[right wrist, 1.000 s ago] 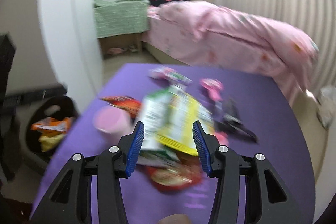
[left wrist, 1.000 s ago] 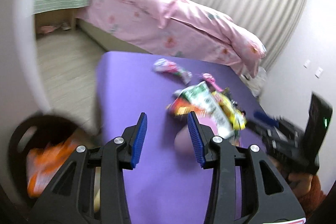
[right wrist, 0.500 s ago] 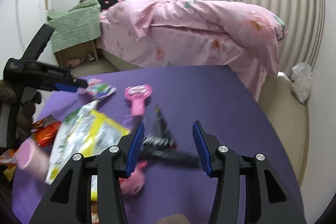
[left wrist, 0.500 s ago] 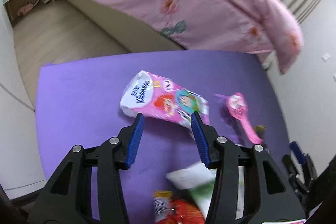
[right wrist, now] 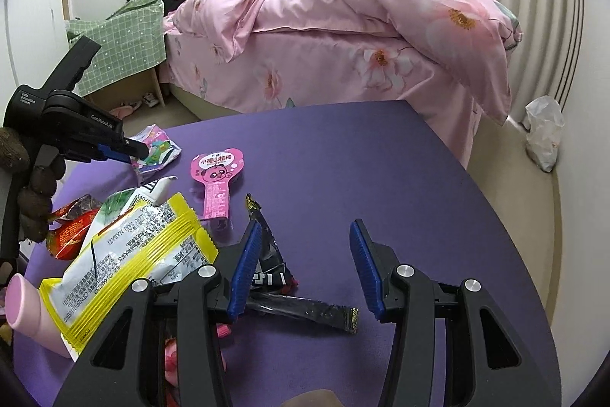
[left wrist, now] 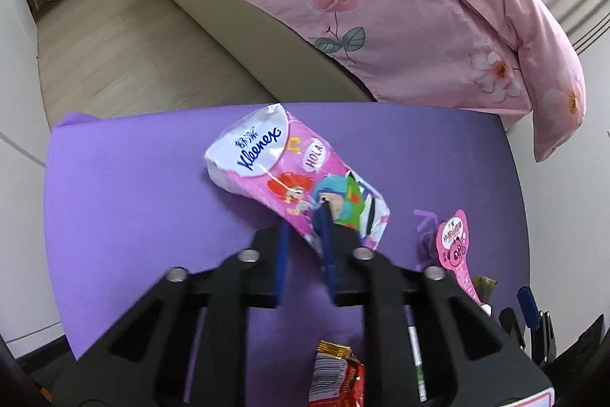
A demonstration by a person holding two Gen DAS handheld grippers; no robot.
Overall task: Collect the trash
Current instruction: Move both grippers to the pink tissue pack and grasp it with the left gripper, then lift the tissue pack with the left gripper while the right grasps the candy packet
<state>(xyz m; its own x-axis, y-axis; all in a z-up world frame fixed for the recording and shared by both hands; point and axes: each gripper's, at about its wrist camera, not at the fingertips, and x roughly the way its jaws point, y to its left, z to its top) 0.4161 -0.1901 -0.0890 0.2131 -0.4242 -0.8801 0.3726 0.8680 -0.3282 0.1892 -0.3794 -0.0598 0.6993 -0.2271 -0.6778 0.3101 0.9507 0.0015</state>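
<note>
Grip: left claw (left wrist: 303,235) pinched narrow on near corner of Kleenex wrapper (left wrist: 274,170); far end sags toward purple surface (left wrist: 126,185).
Right claw (right wrist: 305,264): spread wide, empty, over black wrapper (right wrist: 297,304).
Place: Kleenex wrapper just left of pink panda packet (left wrist: 453,243).
Risk: thin film, corner hold only; a quick swing could slip it loose.

Purple table (left wrist: 133,201); pink/white tissue pack (left wrist: 289,174) w/ cartoon print; pink floral blanket (right wrist: 362,37); yellow wrapper (right wrist: 133,254).
</note>
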